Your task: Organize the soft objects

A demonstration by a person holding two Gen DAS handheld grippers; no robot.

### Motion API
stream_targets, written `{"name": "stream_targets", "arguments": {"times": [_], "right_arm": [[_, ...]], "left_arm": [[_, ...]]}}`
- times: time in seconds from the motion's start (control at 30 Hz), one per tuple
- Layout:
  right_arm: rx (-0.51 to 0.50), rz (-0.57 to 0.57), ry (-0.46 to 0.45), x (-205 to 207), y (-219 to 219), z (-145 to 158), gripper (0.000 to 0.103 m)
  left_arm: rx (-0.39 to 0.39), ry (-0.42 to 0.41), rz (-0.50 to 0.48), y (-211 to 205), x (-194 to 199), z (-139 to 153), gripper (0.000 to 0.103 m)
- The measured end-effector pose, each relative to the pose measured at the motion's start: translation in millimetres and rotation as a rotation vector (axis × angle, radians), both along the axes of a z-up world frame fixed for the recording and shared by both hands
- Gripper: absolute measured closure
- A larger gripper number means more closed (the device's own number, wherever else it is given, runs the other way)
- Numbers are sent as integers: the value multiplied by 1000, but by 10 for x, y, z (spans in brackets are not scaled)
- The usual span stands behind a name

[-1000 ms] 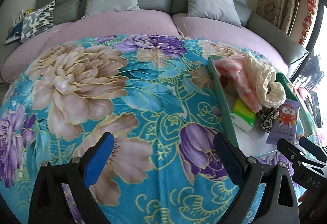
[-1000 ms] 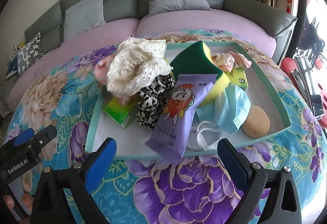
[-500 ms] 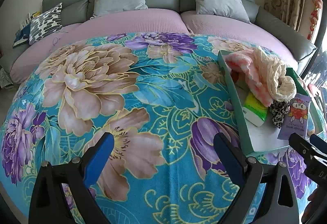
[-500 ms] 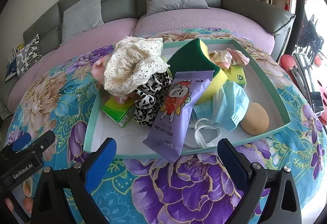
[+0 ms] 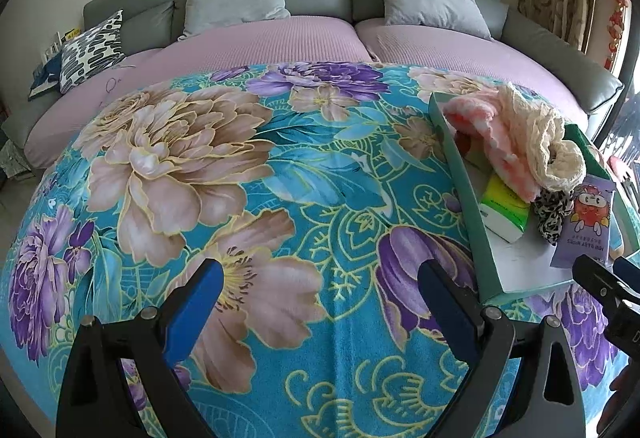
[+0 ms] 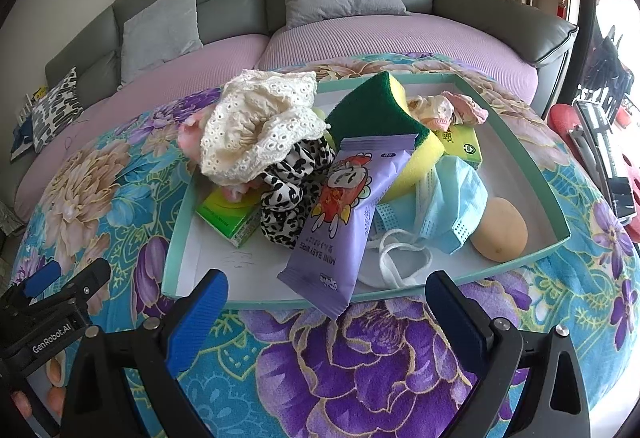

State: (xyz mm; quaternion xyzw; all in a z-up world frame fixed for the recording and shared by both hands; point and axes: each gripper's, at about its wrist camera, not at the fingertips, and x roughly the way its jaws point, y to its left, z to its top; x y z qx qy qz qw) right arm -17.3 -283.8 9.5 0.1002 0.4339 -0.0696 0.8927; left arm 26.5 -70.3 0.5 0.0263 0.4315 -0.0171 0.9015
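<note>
Drifting left, the wide-open, empty left gripper point(image 5: 316, 312) now shows more floral blanket point(image 5: 248, 174); the right gripper point(image 6: 326, 312), equally open and empty, faces the heaped shallow teal tray point(image 6: 532, 166).

We saw a shallow teal tray point(image 6: 532, 174) on the floral blanket, piled with a cream lace scrunchie point(image 6: 260, 126), a leopard-print scrunchie point(image 6: 286, 194), a green-and-yellow sponge point(image 6: 380, 114), a purple wipes packet point(image 6: 344, 222) overhanging the front rim, a blue face mask point(image 6: 452, 206), and a tan round puff point(image 6: 500, 230).

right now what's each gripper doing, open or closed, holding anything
Left gripper: open, holding nothing, over the floral blanket.
Right gripper: open, holding nothing, facing the tray.
</note>
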Motion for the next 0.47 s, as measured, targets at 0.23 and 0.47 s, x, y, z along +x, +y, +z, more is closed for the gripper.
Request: {"name": "stream_targets", "arguments": {"times": [0.23,0.47], "right_arm": [[0,-1,1,5,1,3,2],[3,-2,4,-21,3,-25,2]], "left_arm": [[8,4,3,-5,3,-14,5],[23,-6,-2,-22,-9,-11,5]]}}
